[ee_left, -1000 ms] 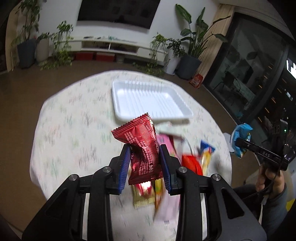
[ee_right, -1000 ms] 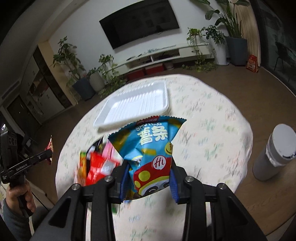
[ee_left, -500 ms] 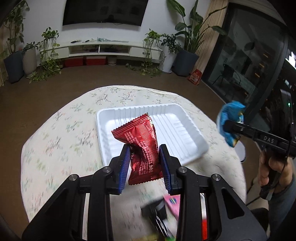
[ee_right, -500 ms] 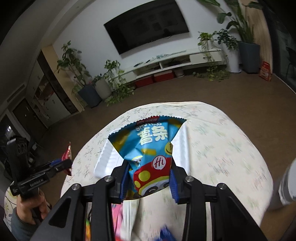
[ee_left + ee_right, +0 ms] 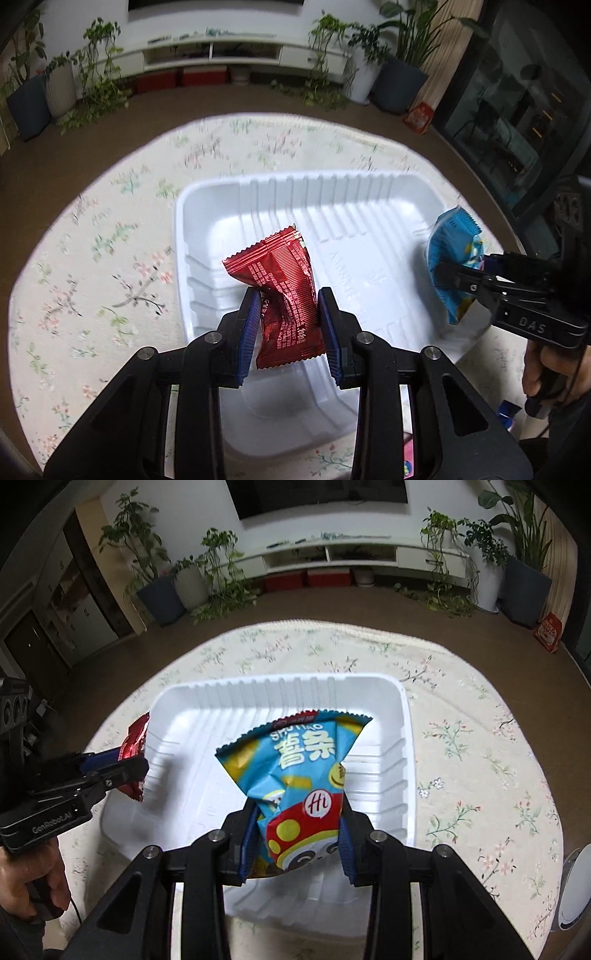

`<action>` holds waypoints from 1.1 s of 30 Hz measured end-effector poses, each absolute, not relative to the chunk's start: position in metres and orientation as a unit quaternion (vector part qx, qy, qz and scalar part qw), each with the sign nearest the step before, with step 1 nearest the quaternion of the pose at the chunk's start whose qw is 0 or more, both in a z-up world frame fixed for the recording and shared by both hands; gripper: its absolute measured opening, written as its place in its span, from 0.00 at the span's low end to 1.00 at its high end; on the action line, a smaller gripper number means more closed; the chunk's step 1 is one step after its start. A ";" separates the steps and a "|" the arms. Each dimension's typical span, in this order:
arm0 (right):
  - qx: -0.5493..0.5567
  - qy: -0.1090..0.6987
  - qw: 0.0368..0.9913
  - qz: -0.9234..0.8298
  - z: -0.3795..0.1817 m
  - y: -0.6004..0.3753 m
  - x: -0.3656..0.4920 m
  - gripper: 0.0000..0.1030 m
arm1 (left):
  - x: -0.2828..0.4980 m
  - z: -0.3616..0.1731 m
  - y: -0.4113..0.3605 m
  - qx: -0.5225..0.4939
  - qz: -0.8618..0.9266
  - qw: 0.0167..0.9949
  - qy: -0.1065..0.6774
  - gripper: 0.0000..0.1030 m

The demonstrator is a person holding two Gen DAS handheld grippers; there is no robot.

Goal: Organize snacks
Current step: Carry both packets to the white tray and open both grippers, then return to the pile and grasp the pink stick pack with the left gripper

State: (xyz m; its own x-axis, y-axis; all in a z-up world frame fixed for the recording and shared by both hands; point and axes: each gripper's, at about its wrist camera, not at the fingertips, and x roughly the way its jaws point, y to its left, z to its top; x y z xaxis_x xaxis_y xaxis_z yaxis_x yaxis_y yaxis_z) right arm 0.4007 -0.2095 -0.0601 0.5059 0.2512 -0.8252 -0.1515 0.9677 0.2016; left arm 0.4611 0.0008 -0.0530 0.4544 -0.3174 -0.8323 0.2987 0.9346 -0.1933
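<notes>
**Left wrist view and right wrist view: two snack packets held over a white tray**

Left wrist view: the left gripper (image 5: pixel 288 325) is clamped on a red foil packet (image 5: pixel 280 291), its blue ribbed pads pressing the crinkled lower half. The packet stands roughly upright, long axis running away from the camera, its serrated top edge leaning to the left. Fine white print on the foil is too small to read. It hangs over the near left part of a white tray (image 5: pixel 369 192), a shallow rectangular plastic dish with ribbed walls and rounded corners; the gripper's black arms cover the tray's near edge.

At the right edge, the right gripper (image 5: pixel 456 280) shows side-on, pinching a blue packet (image 5: pixel 448 251) over the tray's right rim. Part of a hand (image 5: pixel 546 373) holds its handle, cut off by the frame. Small bits of other wrappers at the bottom right are mostly hidden.

Right wrist view: the blue packet (image 5: pixel 295 775) fills the centre, gripped low between the pads, fanning wider toward its zigzag top, which tilts rightward. It is glossy film with white characters, yellow shapes and a red cartoon figure (partly hidden by the fingers). It sits above the tray's (image 5: pixel 404 738) middle.

A round table (image 5: pixel 480 738) beneath wears a cream floral cloth, blurred in the left view.
</notes>
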 end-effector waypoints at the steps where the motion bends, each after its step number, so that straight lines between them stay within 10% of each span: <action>1: 0.050 0.487 0.864 0.117 -0.063 -0.211 0.402 0.38 | 0.462 -0.059 0.000 -0.007 -0.179 0.850 0.496 0.29; 13: 0.022 0.498 0.860 0.107 -0.069 -0.197 0.390 0.42 | 0.457 -0.078 -0.008 0.015 -0.171 0.842 0.512 0.30; 16: 0.025 0.506 0.857 0.095 -0.073 -0.197 0.389 0.57 | 0.454 -0.079 -0.012 0.021 -0.172 0.841 0.513 0.46; 33: 0.092 0.473 0.871 0.098 -0.045 -0.224 0.369 0.70 | 0.415 -0.032 0.011 -0.018 -0.170 0.866 0.470 0.93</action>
State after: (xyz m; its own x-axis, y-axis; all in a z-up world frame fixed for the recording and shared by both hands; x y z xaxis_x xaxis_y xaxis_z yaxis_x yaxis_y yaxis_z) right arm 0.3691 -0.2236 -0.0452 0.5342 0.2575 -0.8052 -0.0833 0.9639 0.2529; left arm 0.4145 0.0107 -0.0316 0.4998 -0.3115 -0.8082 0.2781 0.9414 -0.1909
